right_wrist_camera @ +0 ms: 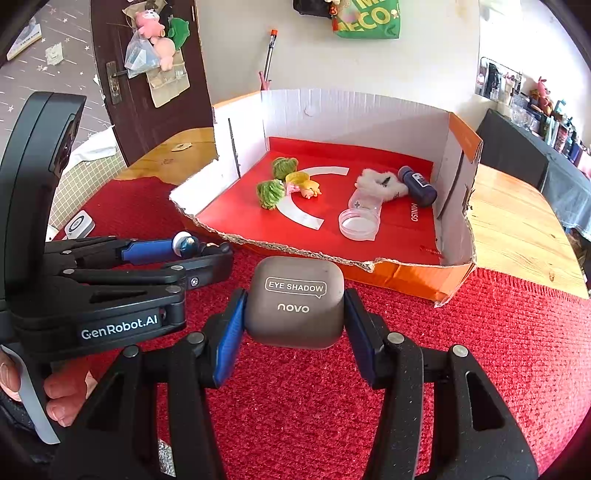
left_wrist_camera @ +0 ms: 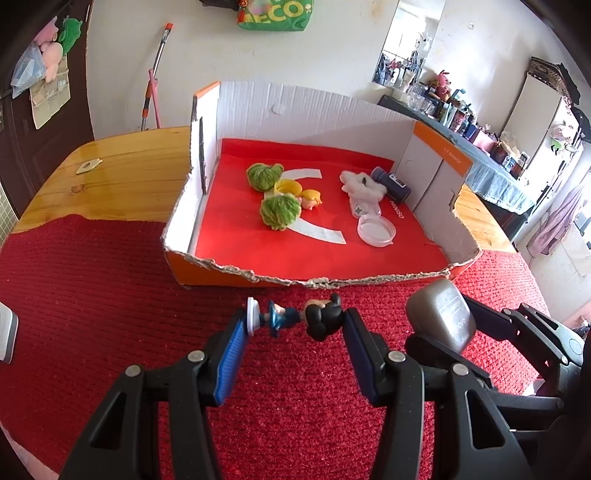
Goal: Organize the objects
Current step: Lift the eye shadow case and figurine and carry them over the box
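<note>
Tools level, side by side: left tool [left_wrist_camera: 295, 325] clamps figurine [left_wrist_camera: 295, 319], right tool [right_wrist_camera: 295, 314] clamps eyeshadow case [right_wrist_camera: 294, 301].

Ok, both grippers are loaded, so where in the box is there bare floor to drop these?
Bare red floor runs along the torn front edge of the box, left of the clear lid, and beyond the green pompoms. The right rear corner is crowded: white fluff, dark bottle.

green bag [left_wrist_camera: 275, 14]: top cut off | dark bottle [right_wrist_camera: 417, 184] label: unreadable
</note>
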`<state>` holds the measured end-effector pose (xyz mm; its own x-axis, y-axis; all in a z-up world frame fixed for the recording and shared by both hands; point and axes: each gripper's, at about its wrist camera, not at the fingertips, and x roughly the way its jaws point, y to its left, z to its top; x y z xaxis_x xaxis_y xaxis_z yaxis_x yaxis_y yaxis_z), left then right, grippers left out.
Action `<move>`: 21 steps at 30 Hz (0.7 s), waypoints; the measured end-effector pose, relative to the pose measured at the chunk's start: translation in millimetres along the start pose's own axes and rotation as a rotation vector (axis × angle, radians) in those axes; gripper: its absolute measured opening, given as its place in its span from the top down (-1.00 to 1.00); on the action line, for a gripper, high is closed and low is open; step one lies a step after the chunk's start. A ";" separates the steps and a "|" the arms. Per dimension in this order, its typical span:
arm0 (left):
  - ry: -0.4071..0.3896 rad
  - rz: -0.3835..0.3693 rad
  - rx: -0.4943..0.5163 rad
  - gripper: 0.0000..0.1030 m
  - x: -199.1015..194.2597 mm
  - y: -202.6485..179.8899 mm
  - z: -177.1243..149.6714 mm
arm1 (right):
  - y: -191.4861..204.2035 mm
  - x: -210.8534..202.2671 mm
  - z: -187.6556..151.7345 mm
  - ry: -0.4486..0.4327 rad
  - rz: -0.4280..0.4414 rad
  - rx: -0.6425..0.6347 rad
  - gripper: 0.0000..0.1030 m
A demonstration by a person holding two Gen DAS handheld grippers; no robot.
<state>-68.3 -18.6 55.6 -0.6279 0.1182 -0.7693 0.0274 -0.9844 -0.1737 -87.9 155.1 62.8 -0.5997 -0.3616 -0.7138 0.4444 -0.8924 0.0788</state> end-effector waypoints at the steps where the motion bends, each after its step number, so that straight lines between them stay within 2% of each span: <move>1: -0.008 0.004 0.002 -0.06 -2.0 -0.2 0.7 | 0.2 -1.0 0.4 -0.003 0.000 0.000 0.03; 9: -0.060 0.016 0.012 -0.06 -17.4 1.5 10.5 | 1.0 -6.3 4.7 -0.020 0.006 -0.002 0.03; 21: -0.050 0.012 0.015 -0.06 -14.1 1.7 14.3 | 0.7 -3.9 9.2 -0.015 0.008 -0.005 0.03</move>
<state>-70.6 -23.8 74.9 -0.6655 0.1006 -0.7396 0.0233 -0.9876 -0.1553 -91.4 153.4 72.0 -0.6056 -0.3732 -0.7028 0.4530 -0.8878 0.0810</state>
